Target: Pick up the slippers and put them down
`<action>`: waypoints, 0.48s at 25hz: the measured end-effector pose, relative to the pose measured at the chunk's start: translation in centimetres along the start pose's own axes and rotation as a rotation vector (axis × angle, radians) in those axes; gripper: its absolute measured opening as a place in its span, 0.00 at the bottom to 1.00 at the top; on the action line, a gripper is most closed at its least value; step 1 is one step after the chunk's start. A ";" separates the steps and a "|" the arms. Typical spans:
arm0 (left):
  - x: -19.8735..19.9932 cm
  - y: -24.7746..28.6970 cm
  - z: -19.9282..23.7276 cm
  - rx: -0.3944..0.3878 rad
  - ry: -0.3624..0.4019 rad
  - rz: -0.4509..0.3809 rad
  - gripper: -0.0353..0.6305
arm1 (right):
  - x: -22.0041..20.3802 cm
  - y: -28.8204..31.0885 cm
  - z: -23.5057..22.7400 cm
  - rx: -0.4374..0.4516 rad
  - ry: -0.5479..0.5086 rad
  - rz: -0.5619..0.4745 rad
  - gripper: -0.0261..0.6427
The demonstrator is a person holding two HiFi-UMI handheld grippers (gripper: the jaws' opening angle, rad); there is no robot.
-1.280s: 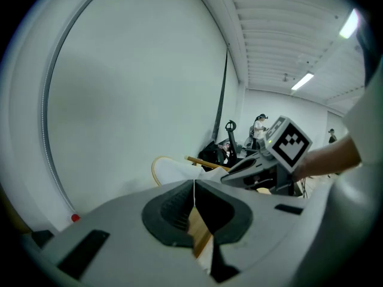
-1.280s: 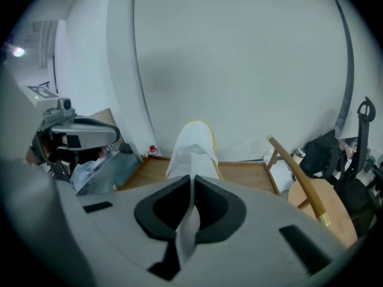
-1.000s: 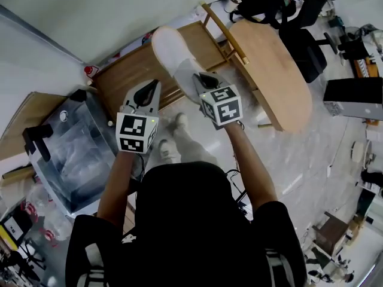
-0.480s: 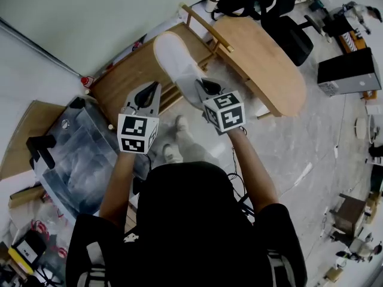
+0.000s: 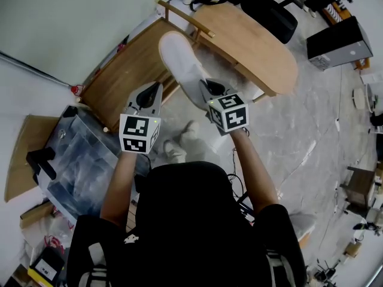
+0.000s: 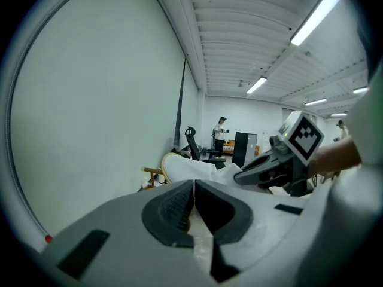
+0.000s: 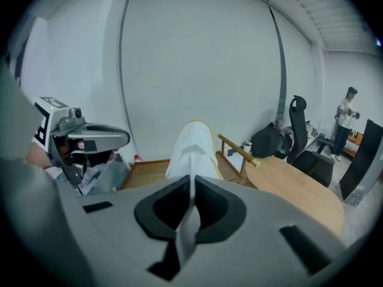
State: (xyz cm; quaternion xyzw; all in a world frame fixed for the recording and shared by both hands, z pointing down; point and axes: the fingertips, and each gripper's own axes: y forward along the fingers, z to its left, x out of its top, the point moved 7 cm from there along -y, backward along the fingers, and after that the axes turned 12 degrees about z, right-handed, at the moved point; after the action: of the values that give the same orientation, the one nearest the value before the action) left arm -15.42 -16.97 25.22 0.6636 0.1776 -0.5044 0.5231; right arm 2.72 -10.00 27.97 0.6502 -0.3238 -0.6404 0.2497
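"How many tools?"

"Two, the left tool [image 5: 155, 87] and the right tool [image 5: 206, 84]. Each has one marker cube [image 5: 139, 133], so two cubes."

"Slippers?"

"One white slipper [image 5: 179, 58], pinched in the right tool."

"And around them?"

"One oval wooden surface [image 5: 254, 43] right of the right tool, and one wooden platform [image 5: 125, 67] ahead of the left tool. One black office chair [image 5: 276, 18] is far beyond the right tool, and one clear plastic bin [image 5: 78, 160] is left of the left tool."

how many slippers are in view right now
1. A white slipper is pinched by its edge in the right gripper, held up off the floor in front of the person. No other slipper shows; its pair may be out of view.
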 end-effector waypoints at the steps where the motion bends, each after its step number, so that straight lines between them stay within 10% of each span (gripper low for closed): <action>1: 0.0 0.2 -0.3 -0.014 -0.002 0.003 0.06 | -0.4 -0.2 -0.4 -0.011 0.011 0.003 0.05; 12: 0.7 2.6 -4.1 -0.127 0.001 0.009 0.06 | -4.5 -3.0 -4.1 -0.084 0.103 0.021 0.05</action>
State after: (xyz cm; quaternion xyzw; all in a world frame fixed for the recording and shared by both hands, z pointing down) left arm -11.19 -14.64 25.68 0.6301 0.2067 -0.4894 0.5664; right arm 7.25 -4.98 28.99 0.6677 -0.2902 -0.6165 0.2998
